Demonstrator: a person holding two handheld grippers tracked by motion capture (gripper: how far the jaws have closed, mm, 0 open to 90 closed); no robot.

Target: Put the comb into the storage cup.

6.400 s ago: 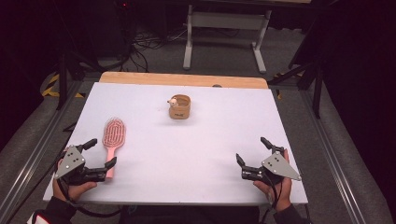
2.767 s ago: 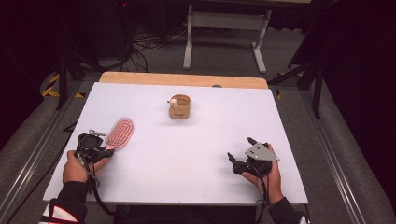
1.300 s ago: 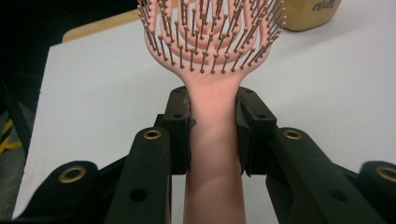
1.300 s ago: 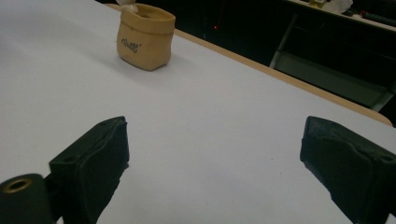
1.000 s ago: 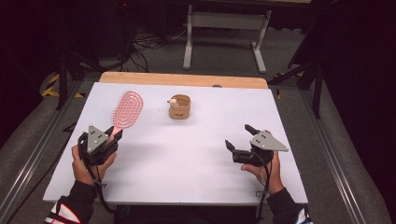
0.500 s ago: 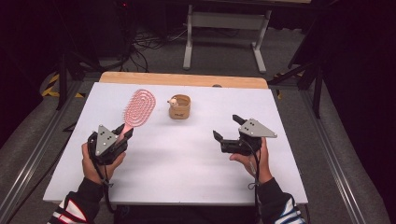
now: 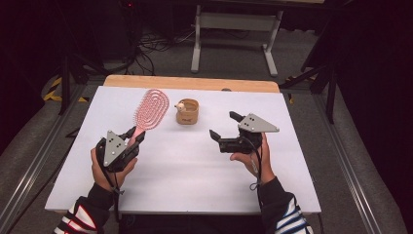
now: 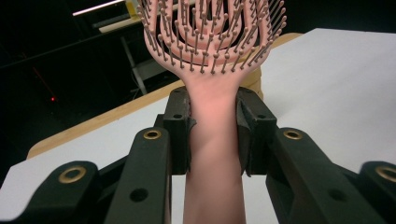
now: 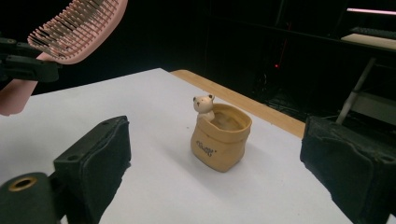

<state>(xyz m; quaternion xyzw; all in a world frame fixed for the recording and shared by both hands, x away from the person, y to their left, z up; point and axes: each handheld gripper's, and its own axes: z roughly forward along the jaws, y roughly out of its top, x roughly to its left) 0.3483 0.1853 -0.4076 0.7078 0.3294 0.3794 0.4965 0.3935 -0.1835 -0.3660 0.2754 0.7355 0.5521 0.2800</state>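
A pink hairbrush (image 7: 151,108) is held up off the white table (image 7: 195,170), its head tilted toward the far side. My left gripper (image 7: 135,138) is shut on its handle (image 8: 214,140), bristles facing the camera in the left gripper view. A small tan pot (image 7: 187,111) with a little bear figure on its rim stands at the table's far middle. My right gripper (image 7: 225,125) is open, hovering to the right of the pot; the pot (image 9: 220,136) sits ahead between its fingers (image 9: 100,154). The hairbrush (image 9: 77,28) shows at the upper left there.
A wooden strip (image 7: 190,83) runs along the table's far edge. Beyond it are a metal stand (image 7: 234,29) and cables on a dark floor. Rails run along both sides of the table.
My left gripper took hold of the hairbrush, lifted it off the table and carried it forward and right toward the pot. My right gripper moved forward and left toward the pot.
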